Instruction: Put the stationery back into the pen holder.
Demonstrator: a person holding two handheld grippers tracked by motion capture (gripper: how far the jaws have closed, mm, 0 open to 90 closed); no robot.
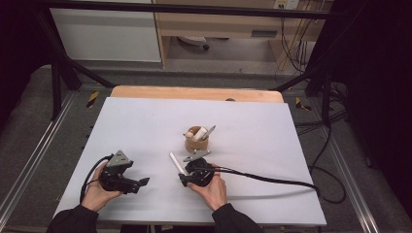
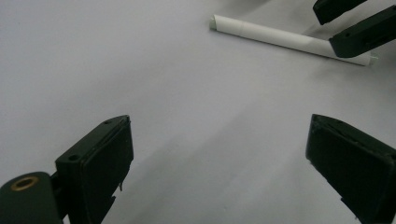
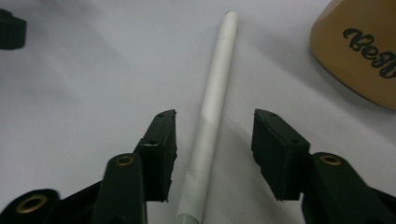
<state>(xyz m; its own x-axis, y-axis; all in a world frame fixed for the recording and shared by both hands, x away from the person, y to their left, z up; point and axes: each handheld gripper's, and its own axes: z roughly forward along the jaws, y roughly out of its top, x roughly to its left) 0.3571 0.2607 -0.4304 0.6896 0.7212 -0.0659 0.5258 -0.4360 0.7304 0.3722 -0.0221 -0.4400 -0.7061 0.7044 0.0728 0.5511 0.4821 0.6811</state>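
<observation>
Two hands at the table's near edge work black grippers: the right gripper (image 3: 212, 135) straddles a white pen (image 3: 212, 107) lying flat near the table's centre, jaws half-narrowed but not yet touching it; the left gripper (image 2: 219, 158) stands wide and empty. Picking up the pen appears under way; next, the jaws must close squarely. A tan pen cup (image 1: 196, 139) waits just beyond on the pale grey table (image 1: 145, 121), dark framing around.

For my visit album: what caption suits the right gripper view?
Right gripper straddles a white pen lying on the table, pads not yet touching, beside a tan cup.
</observation>
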